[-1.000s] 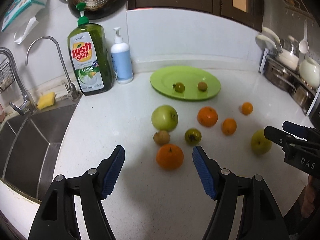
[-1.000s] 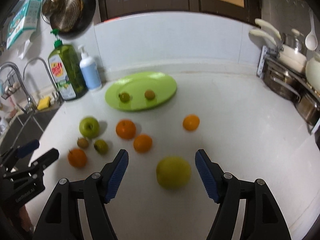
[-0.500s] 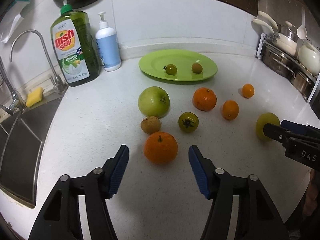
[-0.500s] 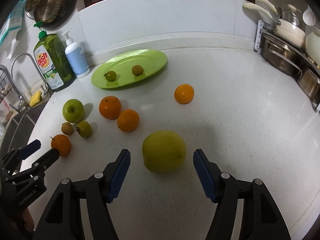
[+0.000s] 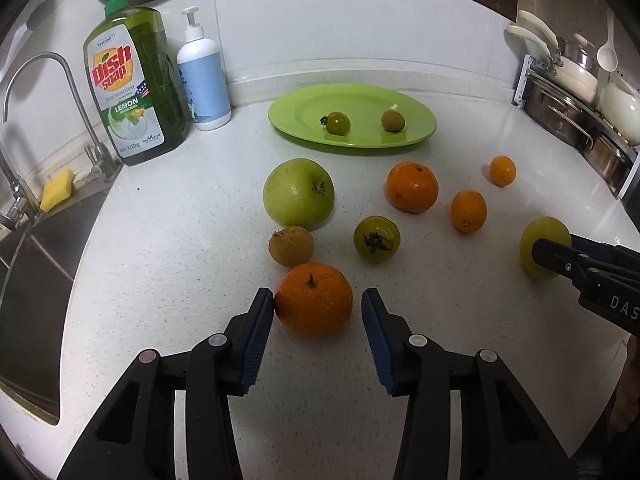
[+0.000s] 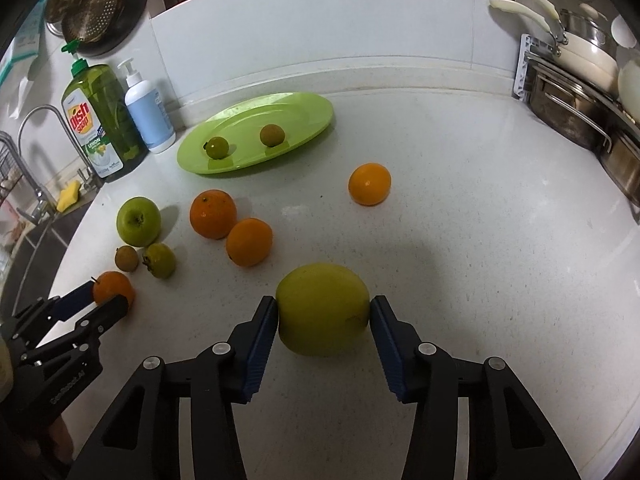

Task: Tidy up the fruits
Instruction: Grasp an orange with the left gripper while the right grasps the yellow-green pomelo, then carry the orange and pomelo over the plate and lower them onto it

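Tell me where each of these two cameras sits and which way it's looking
Left wrist: on the left gripper, looking forward and down along its fingers at an orange between them; the right gripper's tip shows at the right edge.
Right wrist: on the right gripper, looking down at a yellow-green fruit between its pads; the left gripper shows at lower left.
Shared: green plate, dish soap.

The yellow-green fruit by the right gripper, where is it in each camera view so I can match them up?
Left wrist view: the yellow-green fruit sits at the far right edge, partly behind the right gripper.
Right wrist view: the same fruit is low in the centre, between that gripper's blue pads.
Shared landmark: the green plate, which lies beyond the fruit in both views.
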`<state>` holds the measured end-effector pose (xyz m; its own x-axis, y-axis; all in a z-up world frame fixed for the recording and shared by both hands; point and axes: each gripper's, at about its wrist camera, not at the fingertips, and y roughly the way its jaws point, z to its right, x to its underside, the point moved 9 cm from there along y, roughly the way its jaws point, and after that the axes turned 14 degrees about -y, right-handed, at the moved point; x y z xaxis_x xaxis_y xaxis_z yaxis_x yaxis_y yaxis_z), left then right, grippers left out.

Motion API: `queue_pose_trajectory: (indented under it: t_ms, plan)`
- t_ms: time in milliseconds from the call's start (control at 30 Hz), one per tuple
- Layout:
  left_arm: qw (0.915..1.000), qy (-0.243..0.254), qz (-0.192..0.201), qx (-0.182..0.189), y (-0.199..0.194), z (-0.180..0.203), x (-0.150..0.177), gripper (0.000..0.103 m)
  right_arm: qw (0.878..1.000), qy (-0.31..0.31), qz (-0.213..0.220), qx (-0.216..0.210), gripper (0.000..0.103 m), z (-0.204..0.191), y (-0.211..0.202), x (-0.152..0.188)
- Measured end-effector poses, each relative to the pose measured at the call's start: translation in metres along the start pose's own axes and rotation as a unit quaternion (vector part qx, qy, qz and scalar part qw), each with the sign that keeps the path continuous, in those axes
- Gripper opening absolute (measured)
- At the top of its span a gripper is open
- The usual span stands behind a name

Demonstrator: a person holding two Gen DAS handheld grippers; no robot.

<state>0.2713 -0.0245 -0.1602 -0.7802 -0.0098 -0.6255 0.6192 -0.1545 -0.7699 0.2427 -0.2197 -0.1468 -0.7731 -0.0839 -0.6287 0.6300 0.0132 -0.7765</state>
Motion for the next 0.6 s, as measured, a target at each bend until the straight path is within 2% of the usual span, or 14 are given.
queue_pose_trajectory:
  t_ms: [67,600]
  plan:
    - [1.0,0.0,0.001,-0.002,0.001,-0.001,0.0,0.041,1.0,-0.002,0.0,0.002,0.048,0.0,0.0,0.0]
    - [0.9995,0.009,0.007,0.028,-0.014,0.01,-0.007,0.041,1.0,-0.008,0.007,-0.01,0.047,-0.003,-0.002,-0.003]
